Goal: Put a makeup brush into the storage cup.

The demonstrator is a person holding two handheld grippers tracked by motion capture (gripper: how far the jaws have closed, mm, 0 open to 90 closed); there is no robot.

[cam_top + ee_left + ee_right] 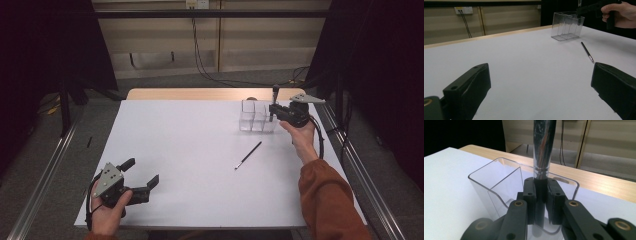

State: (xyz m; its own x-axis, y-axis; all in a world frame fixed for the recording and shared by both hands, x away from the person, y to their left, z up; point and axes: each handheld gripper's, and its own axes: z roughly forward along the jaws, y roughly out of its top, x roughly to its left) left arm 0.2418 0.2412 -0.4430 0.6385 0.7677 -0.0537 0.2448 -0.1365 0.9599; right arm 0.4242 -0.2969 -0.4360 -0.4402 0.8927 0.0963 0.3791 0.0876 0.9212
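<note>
My right gripper point(273, 111) is shut on a thick upright brush point(275, 93) at the table's far right. In the right gripper view the jaws point(541, 195) clamp its black lower part just under the silvery metal sleeve point(544, 145). The brush's lower end hangs inside the clear plastic compartment box point(499, 177), also seen from above point(255, 117). A thin black brush point(248, 155) lies flat on the white table between the box and the front edge. My left gripper point(141, 172) rests open near the front left corner, its jaws point(540, 72) wide apart with nothing between them.
The white tabletop point(190, 150) ends at a wooden strip along the far edge point(200, 93). The clear box point(567, 26) and the thin brush point(587, 51) lie far ahead of the left gripper. Metal rails run along both sides of the table, and cables hang at the back wall.
</note>
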